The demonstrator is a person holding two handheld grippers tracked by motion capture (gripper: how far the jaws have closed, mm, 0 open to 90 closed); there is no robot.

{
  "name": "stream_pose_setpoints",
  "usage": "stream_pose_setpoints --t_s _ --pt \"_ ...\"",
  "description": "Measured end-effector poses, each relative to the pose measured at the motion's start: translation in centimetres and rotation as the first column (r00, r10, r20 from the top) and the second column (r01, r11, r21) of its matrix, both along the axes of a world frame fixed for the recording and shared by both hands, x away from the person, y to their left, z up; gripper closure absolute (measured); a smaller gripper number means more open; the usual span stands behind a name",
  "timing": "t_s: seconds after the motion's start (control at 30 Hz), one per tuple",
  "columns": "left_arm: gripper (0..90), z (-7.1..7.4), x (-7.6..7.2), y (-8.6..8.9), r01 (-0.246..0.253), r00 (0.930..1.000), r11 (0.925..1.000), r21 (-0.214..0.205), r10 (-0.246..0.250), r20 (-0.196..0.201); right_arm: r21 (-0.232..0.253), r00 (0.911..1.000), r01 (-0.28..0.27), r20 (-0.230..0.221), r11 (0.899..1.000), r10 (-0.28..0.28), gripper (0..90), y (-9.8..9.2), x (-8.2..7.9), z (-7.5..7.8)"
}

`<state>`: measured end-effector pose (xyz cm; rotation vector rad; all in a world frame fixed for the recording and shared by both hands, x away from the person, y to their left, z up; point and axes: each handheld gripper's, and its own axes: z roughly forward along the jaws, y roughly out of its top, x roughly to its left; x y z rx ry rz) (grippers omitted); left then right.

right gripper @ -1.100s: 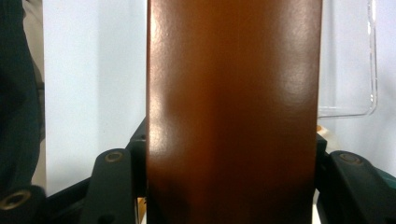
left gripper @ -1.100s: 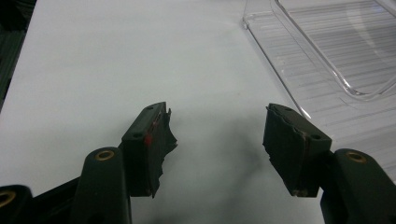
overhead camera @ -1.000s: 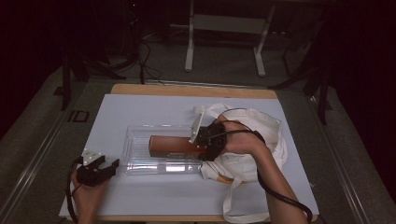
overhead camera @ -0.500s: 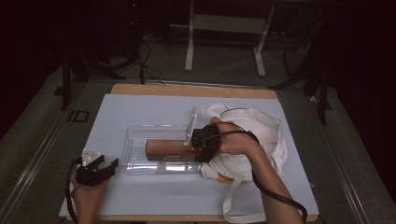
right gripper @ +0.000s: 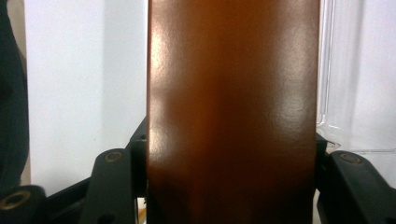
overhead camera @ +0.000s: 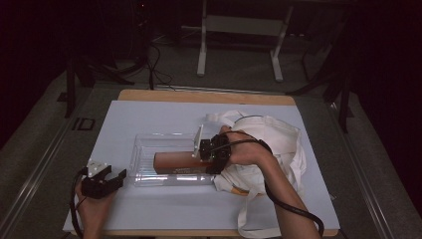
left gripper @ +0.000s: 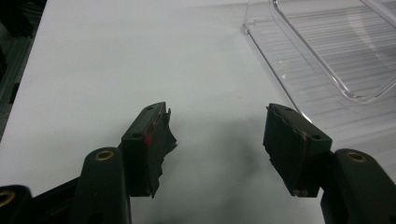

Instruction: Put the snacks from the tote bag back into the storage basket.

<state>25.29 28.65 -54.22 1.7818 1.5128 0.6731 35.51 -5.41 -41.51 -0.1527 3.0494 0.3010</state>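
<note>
Dark floor and the legs of a stand lie behind the pale surface [overhead camera: 149, 124], which carries one clear plastic tray [overhead camera: 144, 149], one brown cylinder [overhead camera: 171, 162] and one white cloth bag [overhead camera: 278, 144]. Two tongs are at work, one in each hand.

From the high view, the cylinder lies on its side, lengthwise in the tray, its far end toward the tray's left part. The right tongs [overhead camera: 208, 155] meet it at its right end, beside the tray's right edge, with the hand resting over the crumpled bag. The left tongs [overhead camera: 110, 177] sit near the front left corner of the surface, just beside the tray and well apart from the cylinder.

Only the high view takes in the bag, both hands and the whole layout. The right gripper view adds the close grip: the cylinder [right gripper: 231, 112] rises straight up between the two black jaws, its glossy brown sides pressed by a jaw on either side, so the right tongs [right gripper: 231, 177] are closed on it partway. The left gripper view brings the left tongs [left gripper: 217, 140] close: jaws spread wide with nothing between them, above bare surface [left gripper: 116, 56], and a ribbed corner of the tray [left gripper: 336, 56] off to the upper right.
</note>
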Motion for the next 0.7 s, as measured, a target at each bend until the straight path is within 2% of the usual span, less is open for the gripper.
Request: stream_pose_setpoints --t_s 0.17,0.4,0.7 --pt "40.1 0.0 0.0 -0.1 0.000 1.0000 1.0000 0.006 0.000 -0.002 -0.020 1.0000 -0.007 -0.003 1.000 0.007 42.8 0.5 -0.1 -0.1" --pt "40.0 0.0 0.1 -0.1 0.002 0.9999 1.0000 0.009 -0.002 -0.012 -0.020 0.9999 -0.015 -0.002 1.000 0.015 42.3 1.2 -0.1 -0.3" --pt "39.7 -0.1 0.2 -0.1 0.005 0.9998 1.0000 0.008 -0.005 -0.019 -0.001 0.9997 -0.019 -0.013 1.000 0.019 41.1 2.3 -0.2 -0.6"
